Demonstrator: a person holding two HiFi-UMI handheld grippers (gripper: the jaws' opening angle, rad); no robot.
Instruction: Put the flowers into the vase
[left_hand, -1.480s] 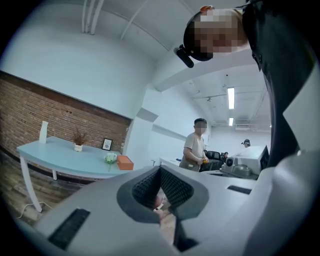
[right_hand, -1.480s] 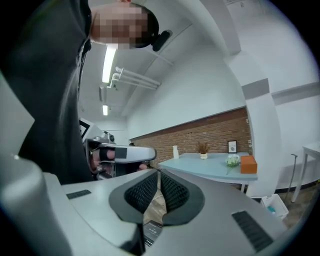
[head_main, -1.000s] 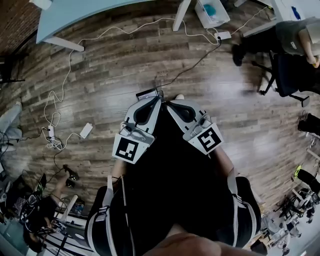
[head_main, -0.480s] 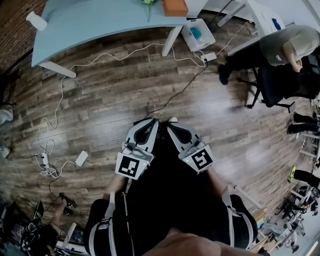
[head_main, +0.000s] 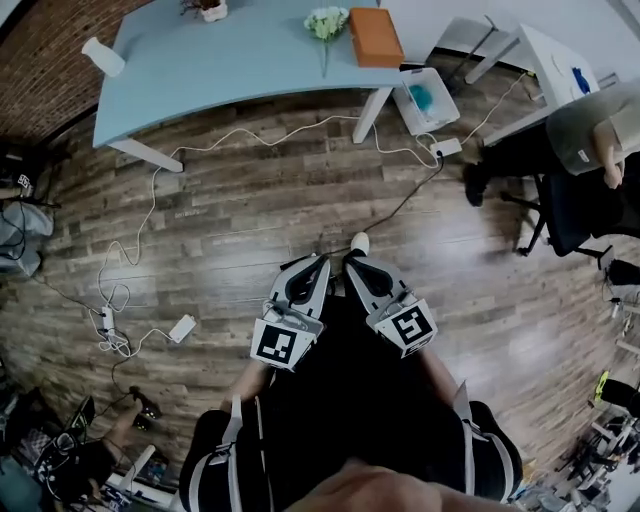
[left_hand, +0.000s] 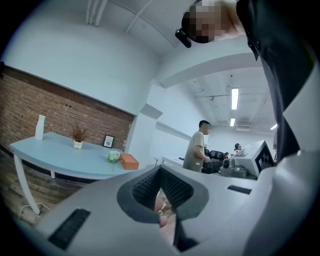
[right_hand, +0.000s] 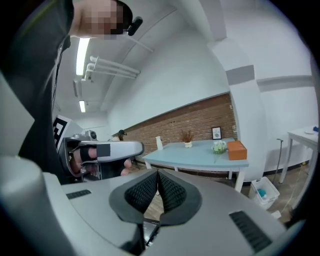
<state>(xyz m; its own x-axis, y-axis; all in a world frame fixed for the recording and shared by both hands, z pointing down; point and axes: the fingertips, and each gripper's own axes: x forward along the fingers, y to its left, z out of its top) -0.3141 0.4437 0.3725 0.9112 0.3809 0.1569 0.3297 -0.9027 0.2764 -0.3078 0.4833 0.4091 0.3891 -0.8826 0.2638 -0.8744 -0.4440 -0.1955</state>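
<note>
L gripper (head_main: 318, 260) & R gripper (head_main: 352, 262) side by side over wood floor (head_main: 230, 220), jaws pressed together, nothing between. On blue table (head_main: 250, 60): flowers (head_main: 325, 22) just beside orange box (head_main: 375, 37); white vase (head_main: 103, 57) at the other end, well apart.

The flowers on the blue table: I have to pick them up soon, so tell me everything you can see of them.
The flowers are one small bunch of pale, whitish-green blooms on a thin green stem. They seem to lie on the blue table, toward its right end in the head view, blooms close beside the orange box, stem pointing toward the near edge. Whether they touch the box cannot be told. Nothing holds them.
</note>
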